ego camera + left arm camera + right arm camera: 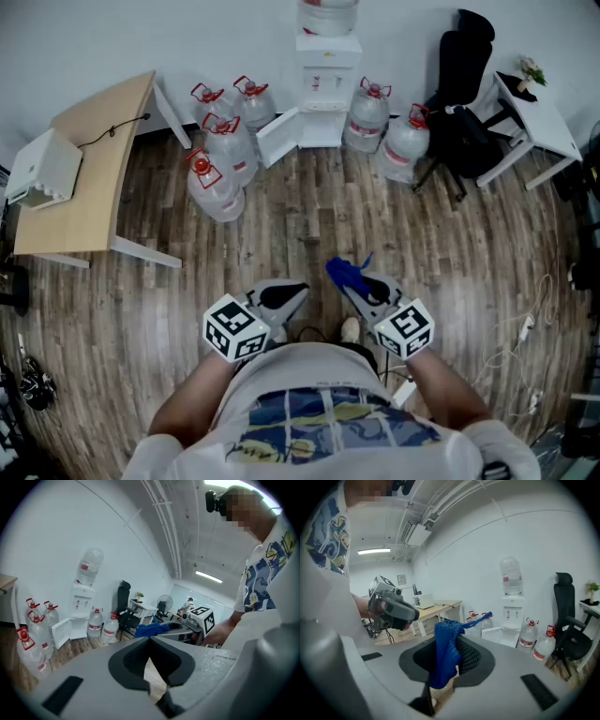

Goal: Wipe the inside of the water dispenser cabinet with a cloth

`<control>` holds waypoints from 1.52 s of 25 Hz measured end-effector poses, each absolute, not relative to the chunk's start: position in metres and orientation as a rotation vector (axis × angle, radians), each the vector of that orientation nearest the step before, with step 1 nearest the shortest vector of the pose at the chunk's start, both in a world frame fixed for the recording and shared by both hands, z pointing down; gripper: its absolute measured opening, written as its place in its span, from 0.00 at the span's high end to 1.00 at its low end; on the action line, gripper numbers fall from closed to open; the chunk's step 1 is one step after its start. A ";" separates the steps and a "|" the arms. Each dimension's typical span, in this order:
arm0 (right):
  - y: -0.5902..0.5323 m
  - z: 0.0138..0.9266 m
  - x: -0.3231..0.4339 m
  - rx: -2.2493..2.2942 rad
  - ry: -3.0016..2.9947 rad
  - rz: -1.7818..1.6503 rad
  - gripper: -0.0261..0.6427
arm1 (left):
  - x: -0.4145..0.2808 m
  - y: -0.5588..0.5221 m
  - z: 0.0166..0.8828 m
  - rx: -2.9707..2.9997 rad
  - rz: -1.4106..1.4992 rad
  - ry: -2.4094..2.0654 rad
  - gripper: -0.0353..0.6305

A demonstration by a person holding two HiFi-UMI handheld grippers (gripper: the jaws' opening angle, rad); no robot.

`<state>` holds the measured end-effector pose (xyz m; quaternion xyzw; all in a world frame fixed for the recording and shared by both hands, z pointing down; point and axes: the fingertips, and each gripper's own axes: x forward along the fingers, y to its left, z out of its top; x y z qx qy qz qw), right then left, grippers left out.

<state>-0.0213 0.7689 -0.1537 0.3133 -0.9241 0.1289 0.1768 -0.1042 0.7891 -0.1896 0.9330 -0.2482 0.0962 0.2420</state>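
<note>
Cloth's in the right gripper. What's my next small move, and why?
Probably step forward and carry the right gripper toward the water dispenser. Its jaws are shut on the blue cloth, the cabinet door at the dispenser's base stands open, and the dispenser is across the wooden floor, apparently out of reach from here.

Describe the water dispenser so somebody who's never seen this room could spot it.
Look along the white back wall, between the wooden desk and the black office chair. The water dispenser stands there among jugs; it alone is a white tower with a bottle upturned on top and its lower door swung open.
</note>
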 end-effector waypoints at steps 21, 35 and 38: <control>0.657 -0.123 -0.065 0.989 -2.543 0.455 0.85 | -0.135 0.698 -0.160 2.565 0.290 -0.457 0.94; 0.382 -0.127 0.011 0.882 -2.575 0.359 0.85 | 0.002 0.489 -0.163 2.606 0.384 -0.316 0.94; 0.343 -0.115 0.020 0.897 -2.567 0.379 0.85 | 0.019 0.463 -0.156 2.596 0.387 -0.275 0.94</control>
